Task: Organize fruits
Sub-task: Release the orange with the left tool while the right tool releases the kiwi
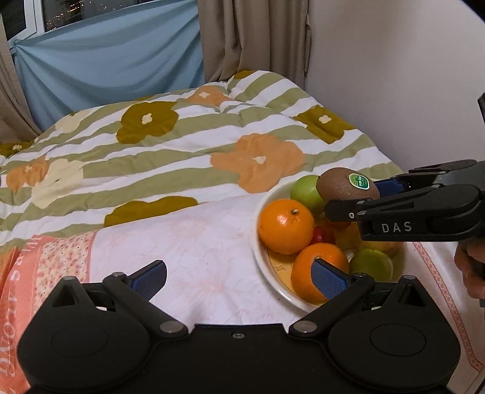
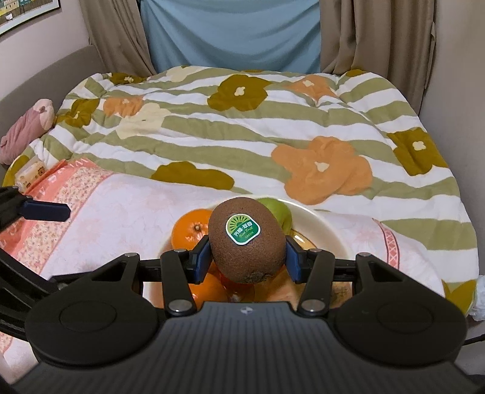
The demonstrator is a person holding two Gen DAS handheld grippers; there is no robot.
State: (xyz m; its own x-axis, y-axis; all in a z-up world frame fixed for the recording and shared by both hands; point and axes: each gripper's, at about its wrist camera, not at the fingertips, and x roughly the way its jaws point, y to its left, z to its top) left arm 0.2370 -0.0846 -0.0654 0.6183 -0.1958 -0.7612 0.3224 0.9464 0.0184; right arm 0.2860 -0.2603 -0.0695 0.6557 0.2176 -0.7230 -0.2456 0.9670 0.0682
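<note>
Left wrist view: at the far left a night window (image 1: 54, 15) sits above a blue cloth (image 1: 115, 60), with beige curtains (image 1: 251, 36) beside it and a pale wall (image 1: 394, 75) to the right. Below them a flowered green-striped quilt (image 1: 182, 145) lies over a bed, and nearer the camera a pink-and-white sheet (image 1: 197, 248) covers it. The left gripper (image 1: 239, 278) has its jaws spread wide with nothing between them; its right pad overlaps an orange (image 1: 318, 266) in the picture, though contact cannot be told. The cream bowl (image 1: 260, 254) rests on the sheet, holding oranges, green apples (image 1: 306, 191) and a small red fruit (image 1: 322, 235). Further right, the right gripper (image 1: 351, 197) holds a kiwi (image 1: 345, 185) just above the bowl.

In the right wrist view a pink soft toy (image 2: 27, 127) lies at the bed's left edge, and the kiwi with its green sticker (image 2: 242, 228) is clamped between both blue pads.
</note>
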